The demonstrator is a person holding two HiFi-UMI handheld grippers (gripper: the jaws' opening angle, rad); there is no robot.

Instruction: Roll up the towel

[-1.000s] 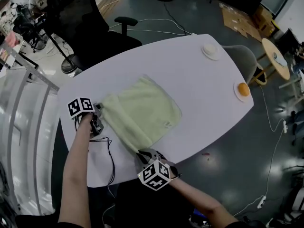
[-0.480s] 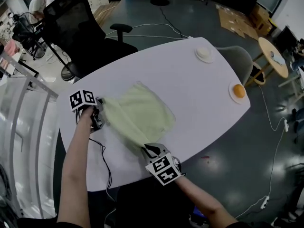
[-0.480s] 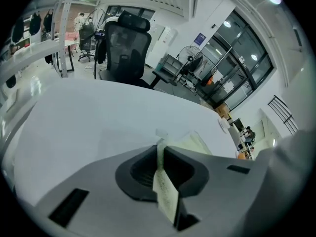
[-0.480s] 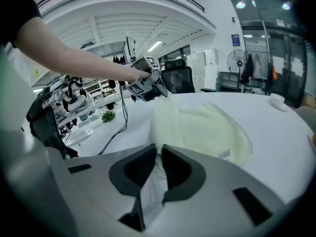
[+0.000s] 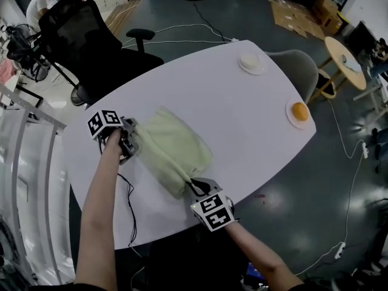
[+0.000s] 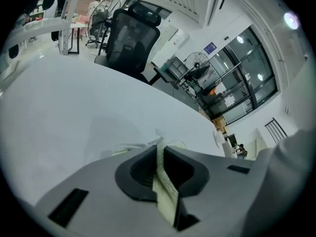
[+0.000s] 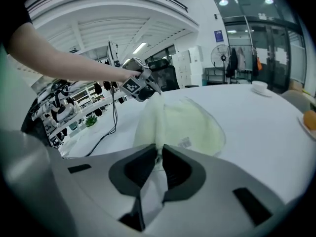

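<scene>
Both grippers pinch the towel's near edge. The left gripper (image 5: 132, 140) has its jaws almost closed on one corner, with a thin fold of cloth squeezed between them. The right gripper (image 5: 193, 185) is clamped the same way on the other corner. The towel (image 5: 173, 150) lies on the table (image 5: 254, 120), toward its near left part, stretched between the two grippers. Compared with a second ago, both grippers have moved away from the person across the table and risen a little, carrying the near edge over the rest of the cloth. The towel was then spread wide and flat; it now shows as a shorter, bunched shape. The hold on both corners is unchanged.
</scene>
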